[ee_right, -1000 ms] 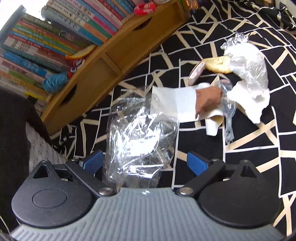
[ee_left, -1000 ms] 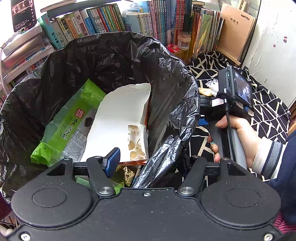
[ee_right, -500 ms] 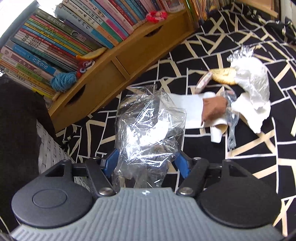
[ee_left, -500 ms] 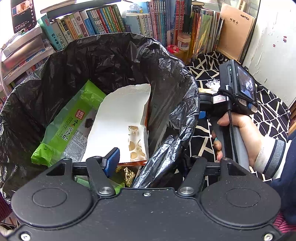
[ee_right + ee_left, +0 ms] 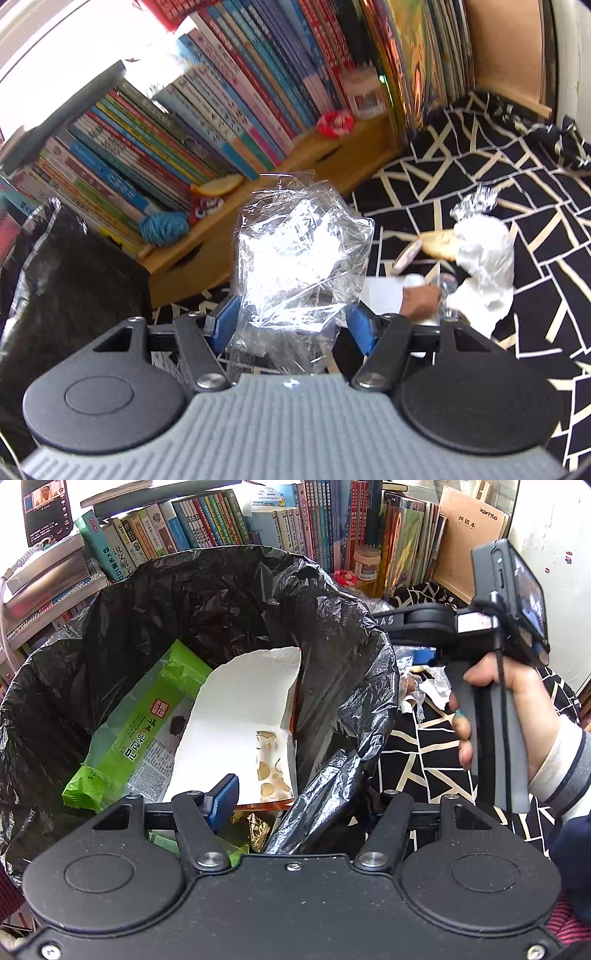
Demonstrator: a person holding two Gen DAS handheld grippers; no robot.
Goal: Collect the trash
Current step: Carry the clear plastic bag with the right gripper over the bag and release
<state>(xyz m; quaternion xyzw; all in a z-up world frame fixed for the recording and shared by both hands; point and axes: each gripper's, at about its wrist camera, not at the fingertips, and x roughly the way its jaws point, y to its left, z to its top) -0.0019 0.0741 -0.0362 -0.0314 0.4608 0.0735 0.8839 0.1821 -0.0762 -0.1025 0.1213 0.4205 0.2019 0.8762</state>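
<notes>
Right tool (image 5: 291, 325) clamps clear wrapper (image 5: 299, 258); left tool (image 5: 295, 805) grips bin liner (image 5: 332, 782).

- your left gripper (image 5: 291, 805) is angled downward, jaws closed on the black bag rim (image 5: 332, 786).
- your right gripper (image 5: 291, 325) has just closed, pinching crumpled clear plastic wrap (image 5: 295, 266).

Under my fingers the surface wears a black cloth with a cream geometric line pattern (image 5: 461, 177). Toward its middle lies a crumpled white paper napkin (image 5: 487, 258), touching a flat tan bread-like scrap (image 5: 439, 243) and topped by a twist of clear cellophane (image 5: 476, 203). Just beside them rests a flat white sheet of paper (image 5: 384, 295). At the cloth's far edge stands a low wooden bookshelf (image 5: 258, 210).
</notes>
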